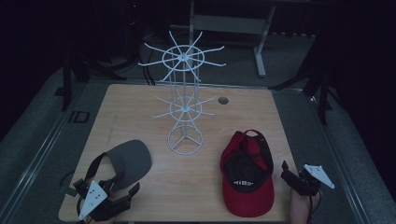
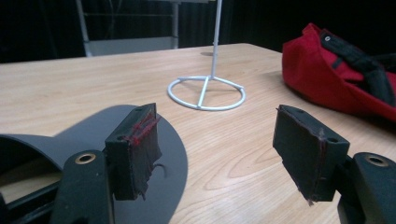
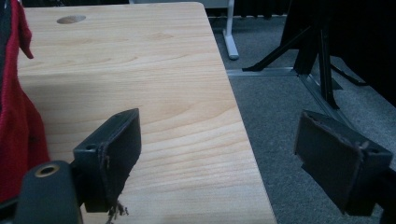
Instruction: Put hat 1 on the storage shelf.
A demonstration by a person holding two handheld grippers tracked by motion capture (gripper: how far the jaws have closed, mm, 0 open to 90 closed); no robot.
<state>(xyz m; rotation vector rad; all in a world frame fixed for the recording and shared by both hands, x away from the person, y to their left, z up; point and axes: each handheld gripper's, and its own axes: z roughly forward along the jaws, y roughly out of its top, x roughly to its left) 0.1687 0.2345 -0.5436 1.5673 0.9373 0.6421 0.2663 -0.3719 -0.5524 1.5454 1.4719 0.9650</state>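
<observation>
A white wire hat rack [image 1: 184, 102] stands in the middle of the wooden table [image 1: 140, 107]; its ring base [image 2: 206, 92] shows in the left gripper view. A grey visor cap [image 1: 128, 161] lies at the front left, and its brim [image 2: 93, 135] sits under the left jaw. A red cap [image 1: 247, 172] lies upside down at the front right, with its crown [image 2: 327, 74] also seen from the left. My left gripper [image 1: 126, 198] rests open beside the grey visor. My right gripper [image 1: 287, 172] hangs open at the table's right edge, next to the red cap [image 3: 14, 121].
A round cable hole [image 1: 223, 100] sits near the table's far edge. Grey carpet [image 3: 289, 121] lies beyond the right edge, with dark tripod legs [image 3: 317, 56] and a white desk frame [image 1: 261, 51] behind.
</observation>
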